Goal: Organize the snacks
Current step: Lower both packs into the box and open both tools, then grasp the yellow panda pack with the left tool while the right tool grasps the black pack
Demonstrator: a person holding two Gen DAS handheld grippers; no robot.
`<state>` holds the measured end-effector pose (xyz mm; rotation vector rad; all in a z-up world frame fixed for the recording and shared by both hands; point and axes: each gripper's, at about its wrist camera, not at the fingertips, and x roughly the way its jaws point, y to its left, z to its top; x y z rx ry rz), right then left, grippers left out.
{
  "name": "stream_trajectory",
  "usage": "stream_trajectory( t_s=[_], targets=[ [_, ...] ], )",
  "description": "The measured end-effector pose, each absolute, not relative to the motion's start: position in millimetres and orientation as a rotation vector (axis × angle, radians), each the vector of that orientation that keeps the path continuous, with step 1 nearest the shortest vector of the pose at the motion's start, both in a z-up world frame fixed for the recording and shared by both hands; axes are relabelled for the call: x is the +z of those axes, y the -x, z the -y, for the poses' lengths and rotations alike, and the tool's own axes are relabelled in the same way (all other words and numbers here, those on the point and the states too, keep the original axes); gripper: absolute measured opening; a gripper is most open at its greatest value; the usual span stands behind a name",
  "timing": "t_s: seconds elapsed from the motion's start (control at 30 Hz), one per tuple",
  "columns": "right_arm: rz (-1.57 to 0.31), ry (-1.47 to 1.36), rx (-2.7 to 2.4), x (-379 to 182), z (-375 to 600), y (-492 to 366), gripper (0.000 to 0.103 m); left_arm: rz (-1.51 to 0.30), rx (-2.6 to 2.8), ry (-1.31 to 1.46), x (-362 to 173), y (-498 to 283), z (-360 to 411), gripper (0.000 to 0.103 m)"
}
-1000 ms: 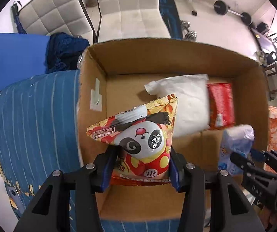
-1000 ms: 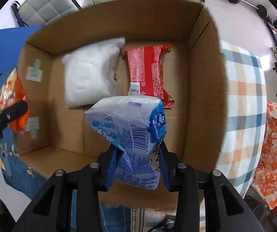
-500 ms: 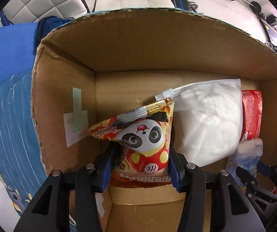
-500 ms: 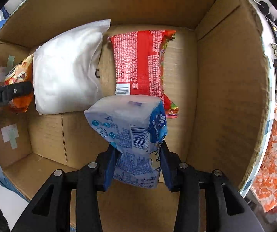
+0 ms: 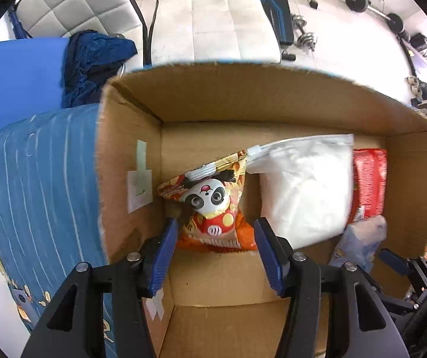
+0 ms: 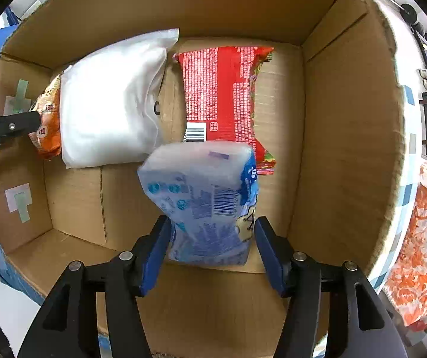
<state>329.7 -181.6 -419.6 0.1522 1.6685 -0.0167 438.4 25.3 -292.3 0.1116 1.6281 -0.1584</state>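
An orange panda snack bag [image 5: 210,208] lies inside the cardboard box [image 5: 124,155] against its left wall. My left gripper [image 5: 213,247] stands open just behind it, fingers apart from the bag. A blue and white snack pack [image 6: 207,205] sits on the box floor [image 6: 76,200] between the fingers of my right gripper [image 6: 210,247], which is open with gaps on both sides. A white pouch [image 6: 109,104] and a red packet [image 6: 219,95] lie flat further in. The orange bag [image 6: 48,122] shows at the left beside the white pouch.
The box rests on a blue striped cloth [image 5: 34,185]. White padded chairs [image 5: 219,15] and a dark blue garment [image 5: 94,59] stand behind it. Orange patterned fabric [image 6: 422,253] lies to the right. Weights [image 5: 359,0] sit on the floor beyond.
Both grippers went down into the box with their packs, then opened. The panda bag and the blue pack now rest in the box, and the left gripper has drawn back a little.
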Motion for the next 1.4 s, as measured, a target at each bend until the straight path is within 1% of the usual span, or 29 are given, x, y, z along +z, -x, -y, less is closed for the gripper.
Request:
stream_trajectory(
  t_s=[0.03, 0.07, 0.13, 0.17, 0.2, 0.27, 0.3, 0.33, 0.4, 0.5, 0.6, 0.73, 1.07, 1.23, 1.4],
  targets=[
    [-1.663, -0.159, -0.013, -416, 182, -328, 0.064, -1.613, -0.155, -0.109, -285, -435, -27, 0.055],
    [-1.662, -0.165, -0.012, -413, 182, -327, 0.068, -1.602, -0.155, -0.108, -281, -432, -27, 0.056],
    [-1.644, -0.182, -0.009, -402, 185, -323, 0.069, -1.560, -0.150, -0.104, -266, -422, -30, 0.061],
    [-1.635, -0.186, -0.009, -399, 186, -322, 0.073, -1.547, -0.148, -0.101, -260, -417, -31, 0.062],
    [-1.623, -0.187, -0.010, -395, 186, -320, 0.081, -1.528, -0.147, -0.088, -254, -411, -33, 0.066],
    [-1.591, -0.190, -0.012, -386, 185, -314, 0.088, -1.491, -0.135, -0.064, -243, -398, -36, 0.071],
    [-1.574, -0.193, -0.011, -381, 184, -311, 0.091, -1.476, -0.132, -0.054, -239, -394, -39, 0.076],
    [-1.563, -0.188, -0.014, -380, 183, -310, 0.093, -1.460, -0.125, -0.049, -235, -389, -40, 0.085],
    [-1.532, -0.175, -0.018, -375, 180, -305, 0.103, -1.416, -0.104, -0.044, -225, -376, -41, 0.095],
    [-1.486, -0.164, -0.020, -366, 179, -294, 0.103, -1.345, -0.080, -0.064, -214, -362, -42, 0.099],
    [-1.445, -0.172, -0.029, -352, 175, -283, 0.103, -1.289, -0.071, -0.064, -204, -349, -46, 0.099],
    [-1.374, -0.164, -0.051, -329, 172, -268, 0.103, -1.235, -0.074, -0.050, -191, -328, -50, 0.102],
    [-1.257, -0.128, -0.043, -276, 161, -223, 0.103, -1.103, -0.068, -0.081, -149, -279, -52, 0.103],
    [-1.218, -0.136, -0.027, -259, 156, -203, 0.103, -1.073, -0.070, -0.070, -134, -256, -55, 0.103],
    [-1.208, -0.179, 0.000, -248, 156, -182, 0.103, -1.082, -0.075, -0.070, -128, -237, -53, 0.103]
  ],
)
